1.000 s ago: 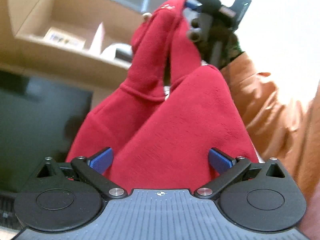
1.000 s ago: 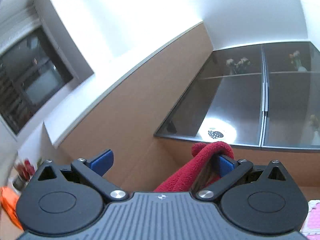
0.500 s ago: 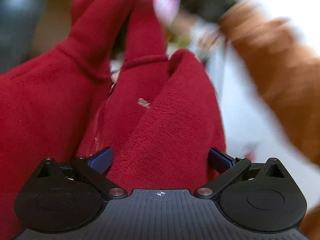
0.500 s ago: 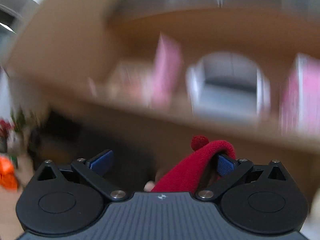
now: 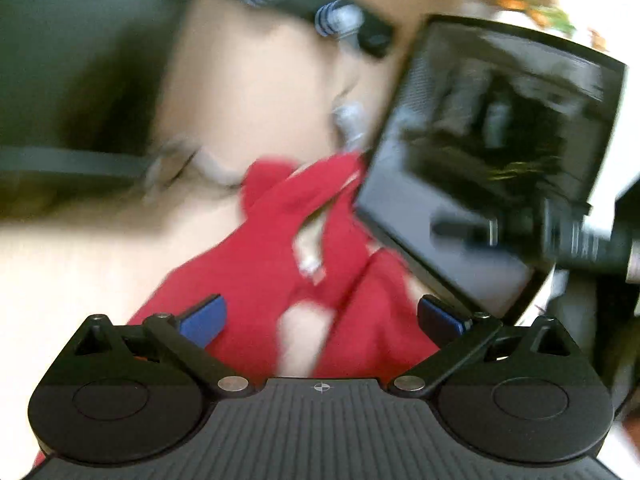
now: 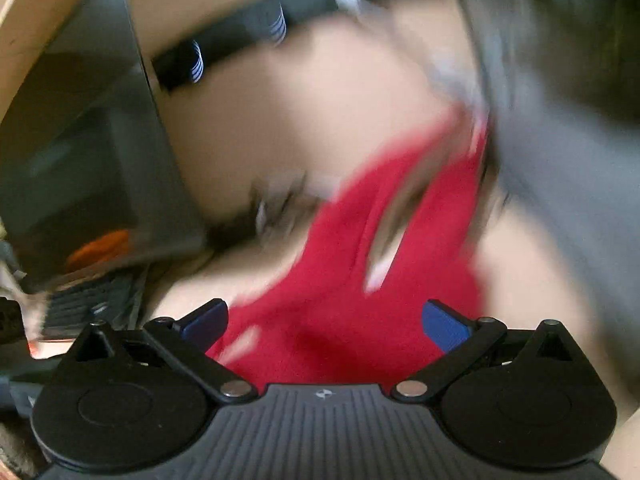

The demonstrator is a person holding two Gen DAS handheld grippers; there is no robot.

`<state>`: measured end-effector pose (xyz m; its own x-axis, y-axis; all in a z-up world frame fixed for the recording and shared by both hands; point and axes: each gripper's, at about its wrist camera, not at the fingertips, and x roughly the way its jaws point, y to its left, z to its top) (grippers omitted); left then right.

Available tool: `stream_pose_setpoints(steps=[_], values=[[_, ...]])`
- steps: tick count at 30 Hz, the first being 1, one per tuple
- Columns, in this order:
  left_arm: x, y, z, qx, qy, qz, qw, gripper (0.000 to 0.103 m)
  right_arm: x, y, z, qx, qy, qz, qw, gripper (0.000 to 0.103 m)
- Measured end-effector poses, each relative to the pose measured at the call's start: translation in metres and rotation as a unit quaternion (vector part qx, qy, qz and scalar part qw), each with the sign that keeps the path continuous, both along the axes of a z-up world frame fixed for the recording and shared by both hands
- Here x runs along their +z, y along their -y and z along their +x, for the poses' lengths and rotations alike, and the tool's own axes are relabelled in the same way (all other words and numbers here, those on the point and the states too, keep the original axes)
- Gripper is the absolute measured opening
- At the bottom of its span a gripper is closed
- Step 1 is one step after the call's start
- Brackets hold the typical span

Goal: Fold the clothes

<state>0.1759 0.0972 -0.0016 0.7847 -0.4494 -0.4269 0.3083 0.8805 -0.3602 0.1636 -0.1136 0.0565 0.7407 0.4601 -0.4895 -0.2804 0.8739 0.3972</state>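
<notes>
A red fleece garment (image 5: 280, 248) lies crumpled on the beige table (image 5: 248, 92), blurred by motion. My left gripper (image 5: 320, 316) hangs just above its near part, open, and its blue pads (image 5: 204, 316) stand wide apart with red cloth showing between them. The right wrist view shows the same garment (image 6: 360, 260) stretching away from my right gripper (image 6: 324, 320). That gripper is also open, and neither of its pads (image 6: 444, 324) presses on the cloth. The garment's near edge is hidden under both gripper bodies.
A dark monitor (image 5: 480, 152) stands tilted at the right of the garment, and the right wrist view has a dark screen (image 6: 88, 160) at the left with a keyboard (image 6: 88, 300) below it. A black bar (image 5: 320, 12) runs along the table's far side.
Both grippers swung down fast from a raised position. The garment, which hung in the air with a fold over the right gripper's finger, now lies on the table.
</notes>
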Motion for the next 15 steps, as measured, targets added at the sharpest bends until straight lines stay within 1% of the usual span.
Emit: stream_pose_setpoints(steps=[2, 3, 4, 5, 6, 8, 10, 13, 14, 15], values=[[0.003, -0.022, -0.021, 0.034, -0.014, -0.004, 0.9993, 0.103, -0.026, -0.016, 0.006, 0.038, -0.026, 0.008, 0.999, 0.103], [0.019, -0.033, -0.031, 0.055, -0.011, -0.010, 0.9984, 0.103, -0.035, -0.025, 0.006, 0.055, -0.014, -0.002, 0.998, 0.103], [0.018, -0.052, -0.047, 0.078, -0.010, -0.018, 0.9967, 0.103, -0.043, -0.034, 0.006, 0.073, -0.003, -0.011, 0.997, 0.103], [0.018, -0.071, -0.063, 0.105, -0.009, -0.024, 0.9941, 0.103, -0.045, -0.038, 0.014, 0.092, -0.005, 0.007, 0.996, 0.103], [0.020, -0.084, -0.079, 0.132, -0.007, -0.022, 0.9910, 0.103, -0.048, -0.042, 0.023, 0.112, -0.006, 0.024, 0.993, 0.103], [0.026, -0.111, -0.111, 0.184, -0.003, -0.015, 0.9829, 0.103, -0.045, -0.067, 0.050, 0.155, 0.006, 0.015, 0.988, 0.103], [0.041, -0.126, -0.135, 0.221, 0.001, 0.017, 0.9752, 0.103, -0.041, -0.091, 0.076, 0.196, 0.018, 0.005, 0.980, 0.103], [0.057, -0.127, -0.154, 0.264, -0.005, 0.092, 0.9601, 0.103, -0.023, -0.099, 0.082, 0.153, 0.056, -0.055, 0.985, 0.103], [0.060, -0.125, -0.161, 0.277, -0.006, 0.118, 0.9534, 0.103, -0.010, -0.090, 0.071, 0.130, 0.073, -0.067, 0.987, 0.103], [0.064, -0.123, -0.168, 0.285, -0.002, 0.140, 0.9484, 0.103, 0.003, -0.080, 0.052, 0.124, 0.094, -0.081, 0.985, 0.103]])
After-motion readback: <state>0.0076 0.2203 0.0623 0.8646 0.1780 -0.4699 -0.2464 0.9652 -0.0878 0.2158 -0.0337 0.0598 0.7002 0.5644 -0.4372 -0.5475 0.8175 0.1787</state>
